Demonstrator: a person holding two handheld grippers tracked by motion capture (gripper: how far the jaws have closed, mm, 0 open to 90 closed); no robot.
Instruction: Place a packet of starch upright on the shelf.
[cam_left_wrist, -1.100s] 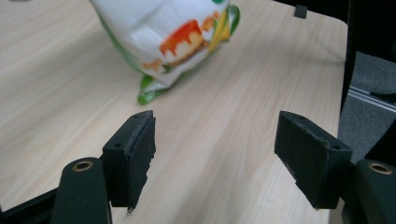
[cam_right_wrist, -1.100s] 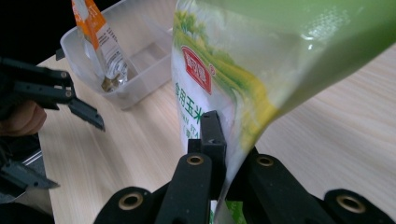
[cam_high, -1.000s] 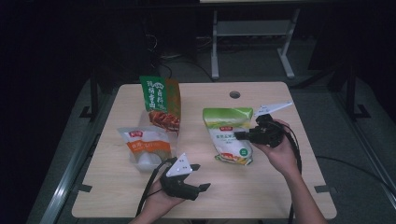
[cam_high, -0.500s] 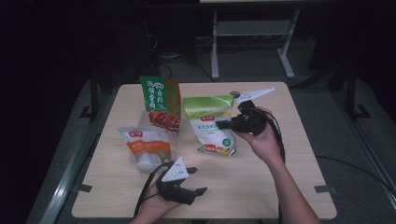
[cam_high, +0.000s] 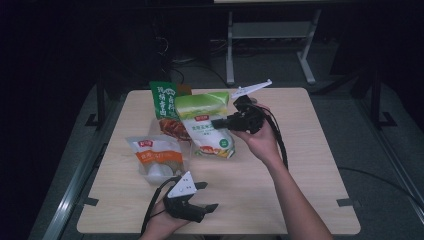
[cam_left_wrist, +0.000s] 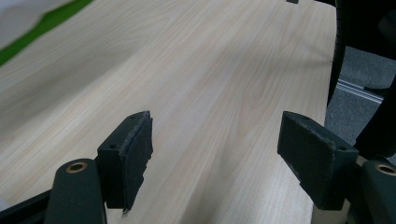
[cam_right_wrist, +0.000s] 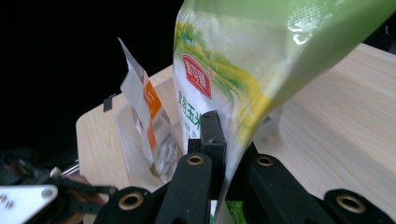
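Pinching the edge of a green-and-white bag (cam_high: 207, 127), the right gripper (cam_high: 225, 121) held it lifted above the counter (cam_high: 300, 165), just beside a dark green bag (cam_high: 165, 102). Near the counter's front edge, the left gripper (cam_high: 205, 196) rested with jaws wide apart, holding nothing.
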